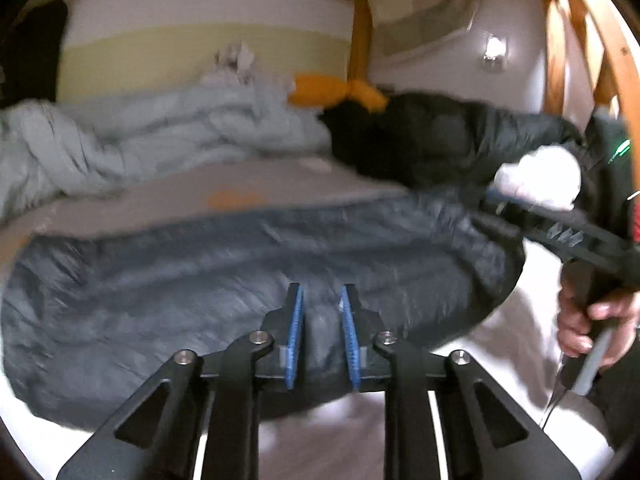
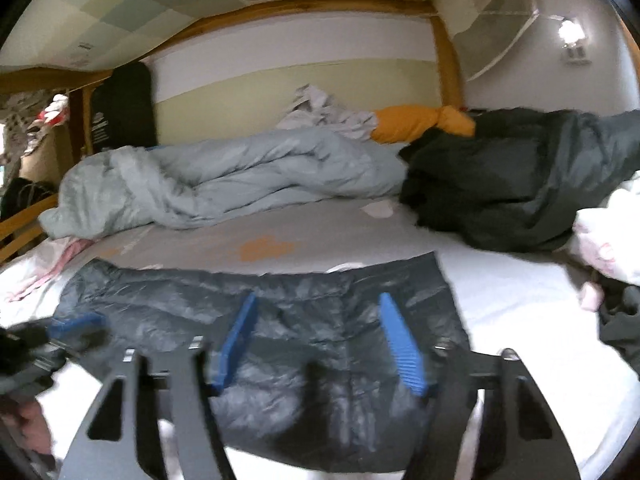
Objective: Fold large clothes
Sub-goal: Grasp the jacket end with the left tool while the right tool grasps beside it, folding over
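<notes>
**Dark jacket flat on the bed**

The jacket (image 2: pixel 256 344) lies at the front edge of the bed (image 2: pixel 500 300). The left gripper (image 1: pixel 320 320) has a narrow gap between its jaws, with nothing pinched. The right gripper (image 2: pixel 320 340) stands half open over the jacket, holding nothing.

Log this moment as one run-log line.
item: dark puffer jacket flat on bed | left gripper: narrow gap, above jacket | right gripper: open, above jacket | fold: not started

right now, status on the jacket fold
Left gripper jaws narrow, fabric between. Right gripper open, empty. Dark puffer jacket flat on bed. Blue duvet behind, clear.
</notes>
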Demonstrator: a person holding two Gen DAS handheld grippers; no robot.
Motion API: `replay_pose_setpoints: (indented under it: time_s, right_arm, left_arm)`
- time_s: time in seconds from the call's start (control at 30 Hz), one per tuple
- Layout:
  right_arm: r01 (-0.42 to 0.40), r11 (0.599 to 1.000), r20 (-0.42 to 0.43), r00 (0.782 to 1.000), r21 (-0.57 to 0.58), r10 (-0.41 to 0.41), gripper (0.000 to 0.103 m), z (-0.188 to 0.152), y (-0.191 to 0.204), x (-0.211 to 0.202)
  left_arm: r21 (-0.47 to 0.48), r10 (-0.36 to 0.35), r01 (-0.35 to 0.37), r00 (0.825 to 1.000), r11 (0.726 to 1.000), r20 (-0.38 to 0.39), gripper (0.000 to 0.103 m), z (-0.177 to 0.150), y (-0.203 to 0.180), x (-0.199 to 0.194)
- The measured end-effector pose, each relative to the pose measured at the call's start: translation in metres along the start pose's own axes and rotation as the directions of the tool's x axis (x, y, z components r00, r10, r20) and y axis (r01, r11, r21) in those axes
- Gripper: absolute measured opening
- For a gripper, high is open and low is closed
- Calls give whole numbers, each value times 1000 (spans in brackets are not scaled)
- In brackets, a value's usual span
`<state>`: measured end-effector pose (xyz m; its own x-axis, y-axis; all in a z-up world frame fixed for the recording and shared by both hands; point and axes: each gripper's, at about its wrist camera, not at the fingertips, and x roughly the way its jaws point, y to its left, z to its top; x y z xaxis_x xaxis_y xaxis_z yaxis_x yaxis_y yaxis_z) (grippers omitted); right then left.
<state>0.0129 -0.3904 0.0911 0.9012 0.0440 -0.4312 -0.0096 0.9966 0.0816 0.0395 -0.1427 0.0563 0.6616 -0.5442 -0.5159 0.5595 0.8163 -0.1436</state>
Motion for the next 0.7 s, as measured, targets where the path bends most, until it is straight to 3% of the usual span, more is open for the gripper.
replay_pose_setpoints:
  time_s: [0.1, 0.27, 0.37, 0.5, 0.6, 0.7]
  right_arm:
    - [-87, 996, -49, 995, 16, 87, 38, -1, 7, 6]
    - [-183, 982, -196, 962, 55, 190, 25, 3, 35, 35]
    - [-267, 961, -300, 912, 79, 278, 23, 4, 63, 58]
    - [-285, 958, -445, 853, 39, 272, 23, -2, 102, 95]
    - [-226, 973, -546, 811, 38, 209, 16, -11, 109, 129]
    - [-216, 973, -619, 754, 79, 218, 6, -21, 108, 161]
  left_arm:
    - [-49, 10, -14, 996, 999, -83, 10, -17, 4, 31]
    - [-151, -6, -12, 993, 988, -115, 3, -37, 18, 55]
    - [-185, -27, 6, 993, 983, -112, 3, -39, 22, 54]
    - [-182, -21, -1, 993, 983, -117, 3, -39, 18, 55]
    - [-192, -21, -3, 993, 981, -120, 3, -42, 18, 56]
    - [-199, -12, -15, 991, 980, -133, 3, -45, 18, 57]
